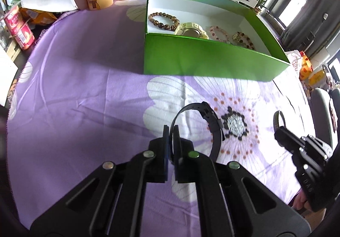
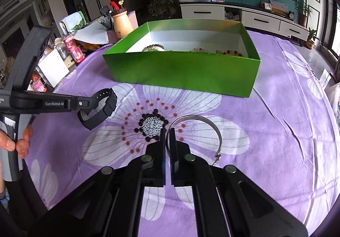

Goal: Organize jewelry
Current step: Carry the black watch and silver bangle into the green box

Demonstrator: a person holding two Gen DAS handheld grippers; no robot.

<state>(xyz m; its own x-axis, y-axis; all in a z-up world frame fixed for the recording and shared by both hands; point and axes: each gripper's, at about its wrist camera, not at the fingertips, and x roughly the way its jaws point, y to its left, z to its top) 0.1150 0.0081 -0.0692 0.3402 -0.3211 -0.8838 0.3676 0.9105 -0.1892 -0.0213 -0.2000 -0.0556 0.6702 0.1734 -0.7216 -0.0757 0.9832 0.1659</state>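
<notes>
While both are hovering near the green box (image 2: 182,71), the left gripper (image 1: 171,130) is pinching a black watch (image 1: 212,126); the right gripper (image 2: 167,133) is clamping a silver bangle (image 2: 204,125).

Bright daylight floods in from windows (image 1: 297,9) beyond the tongs; the green box (image 2: 180,71) casts a soft shadow toward them. Fisheye edges bend and darken.

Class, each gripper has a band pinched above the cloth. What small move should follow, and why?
Probably carry both forward over the green box rim. The left gripper is shut on the black watch, the right gripper on the silver bangle, and other jewelry already lies inside.
</notes>
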